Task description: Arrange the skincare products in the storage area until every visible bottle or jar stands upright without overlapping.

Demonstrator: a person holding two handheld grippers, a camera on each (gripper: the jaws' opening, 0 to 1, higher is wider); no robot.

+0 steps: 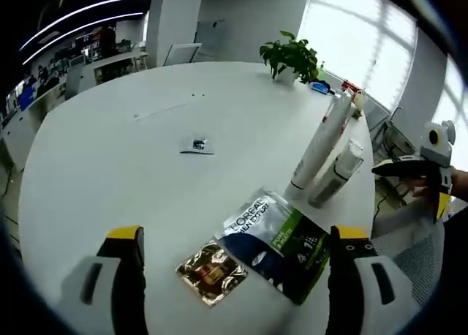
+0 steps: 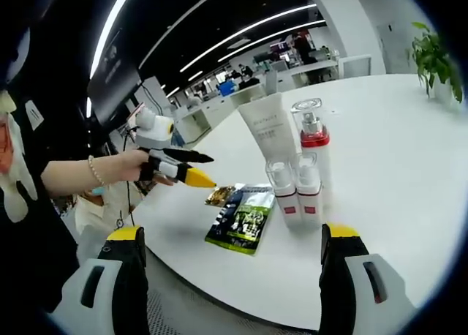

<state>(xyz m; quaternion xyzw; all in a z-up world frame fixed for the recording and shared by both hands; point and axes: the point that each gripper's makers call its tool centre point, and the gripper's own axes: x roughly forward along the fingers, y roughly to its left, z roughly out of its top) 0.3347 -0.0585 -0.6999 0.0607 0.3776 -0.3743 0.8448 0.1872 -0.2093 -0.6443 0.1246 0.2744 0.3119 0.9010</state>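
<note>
A tall white tube (image 1: 320, 146) and a clear-capped bottle (image 1: 338, 172) stand together near the round table's right edge. In the right gripper view the tube (image 2: 269, 132), a red-banded bottle (image 2: 311, 139) and two small clear-capped bottles (image 2: 284, 194) (image 2: 308, 189) stand upright in a tight cluster. A dark L'Oreal sachet (image 1: 279, 243) (image 2: 244, 218) and a gold sachet (image 1: 212, 270) (image 2: 220, 196) lie flat beside them. My left gripper (image 1: 235, 276) (image 2: 191, 167) hovers open above the sachets. My right gripper (image 2: 234, 276) (image 1: 420, 181) is open too, off the table's edge.
The white round table (image 1: 131, 174) carries a small packet (image 1: 197, 145) at its middle and a potted plant (image 1: 291, 57) (image 2: 435, 57) at the far side. A person's hand (image 2: 128, 165) holds the left gripper. Desks and chairs stand beyond.
</note>
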